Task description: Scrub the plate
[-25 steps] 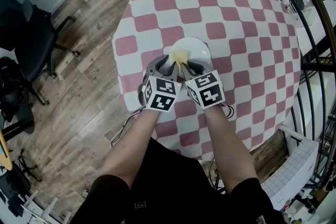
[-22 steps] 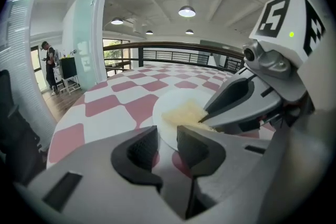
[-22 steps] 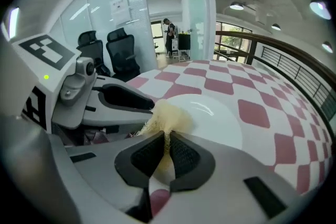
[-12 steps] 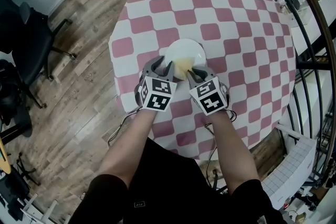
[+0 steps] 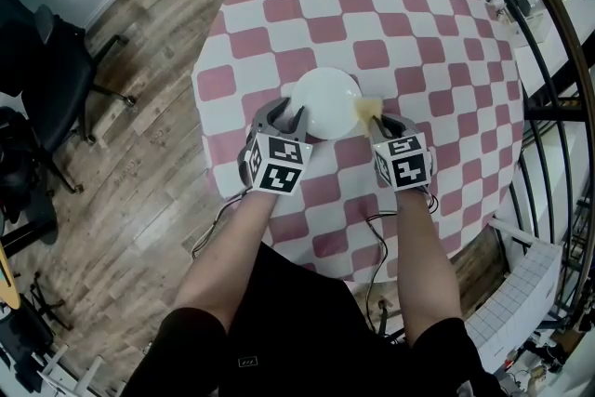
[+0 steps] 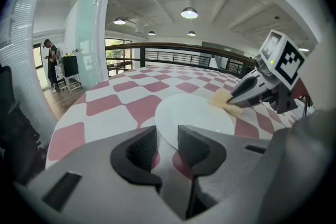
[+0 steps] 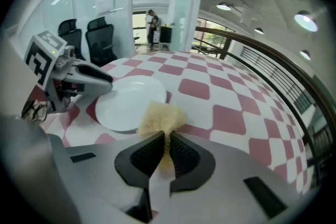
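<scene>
A white plate (image 5: 325,102) lies flat on the pink-and-white checked round table (image 5: 418,33). My left gripper (image 5: 286,117) is at the plate's near-left rim, its jaws open; in the left gripper view (image 6: 167,145) the rim of the plate (image 6: 194,115) shows through the gap and nothing is pinched. My right gripper (image 5: 376,118) is shut on a yellow sponge (image 5: 367,107), which hangs just off the plate's right rim. The sponge (image 7: 160,115) fans out beyond the right gripper's (image 7: 167,148) pads, beside the plate (image 7: 128,102).
The table's near edge (image 5: 279,232) runs close under both wrists, with cables hanging there. A black office chair (image 5: 56,70) stands on the wood floor at the left. A dark railing (image 5: 558,60) curves round the table's right side.
My right gripper has carried the sponge from the plate's near part rightward, off its right rim. The left gripper and the plate have stayed put over the last half second.
</scene>
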A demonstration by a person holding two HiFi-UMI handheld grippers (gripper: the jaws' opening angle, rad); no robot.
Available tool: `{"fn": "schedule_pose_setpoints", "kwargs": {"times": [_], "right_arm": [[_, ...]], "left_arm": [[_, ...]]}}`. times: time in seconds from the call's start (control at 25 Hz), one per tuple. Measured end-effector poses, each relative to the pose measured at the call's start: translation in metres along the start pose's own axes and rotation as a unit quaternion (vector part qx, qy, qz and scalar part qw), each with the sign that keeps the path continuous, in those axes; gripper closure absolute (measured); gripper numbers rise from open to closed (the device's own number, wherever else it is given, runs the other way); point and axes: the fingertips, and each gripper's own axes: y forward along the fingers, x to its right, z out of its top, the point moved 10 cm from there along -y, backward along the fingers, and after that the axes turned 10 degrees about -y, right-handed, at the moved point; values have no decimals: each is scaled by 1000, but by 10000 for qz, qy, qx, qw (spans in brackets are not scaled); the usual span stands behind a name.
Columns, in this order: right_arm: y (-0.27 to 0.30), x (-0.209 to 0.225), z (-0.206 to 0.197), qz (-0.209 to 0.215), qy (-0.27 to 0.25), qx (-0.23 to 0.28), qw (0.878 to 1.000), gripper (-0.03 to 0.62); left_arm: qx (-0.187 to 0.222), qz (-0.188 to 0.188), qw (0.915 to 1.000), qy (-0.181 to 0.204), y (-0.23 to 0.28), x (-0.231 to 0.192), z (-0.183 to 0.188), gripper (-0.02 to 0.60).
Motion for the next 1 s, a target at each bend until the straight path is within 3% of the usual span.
{"fn": "schedule_pose_setpoints", "kwargs": {"times": [0.16, 0.24, 0.32, 0.44, 0.52, 0.76, 0.88, 1.0], "right_arm": [[-23, 16, -4, -620, 863, 688, 9920, 552], [-29, 4, 14, -400, 829, 1189, 9886, 551], [-23, -14, 35, 78, 582, 1312, 9896, 551], [2, -40, 48, 632, 159, 790, 9947, 551], [16, -45, 46, 672, 83, 500, 9964, 551], [23, -15, 42, 170, 34, 223, 9996, 551], [20, 11, 35, -152, 142, -250, 9995, 551], [5, 38, 20, -507, 649, -468, 9955, 551]], "left_arm": [[16, 42, 9999, 104, 0, 2, -1, 456], [26, 47, 9999, 112, 0, 2, 0, 456], [27, 53, 9999, 109, 1, 1, 0, 456], [-3, 41, 10000, 88, 1, 1, -1, 456], [-14, -14, 10000, 15, 1, 1, -1, 454], [-154, -131, 9997, -169, 3, -5, 0, 454], [-328, -253, 9987, -311, 4, -6, -1, 453], [-517, -442, 9966, -456, 5, -8, -1, 453]]}}
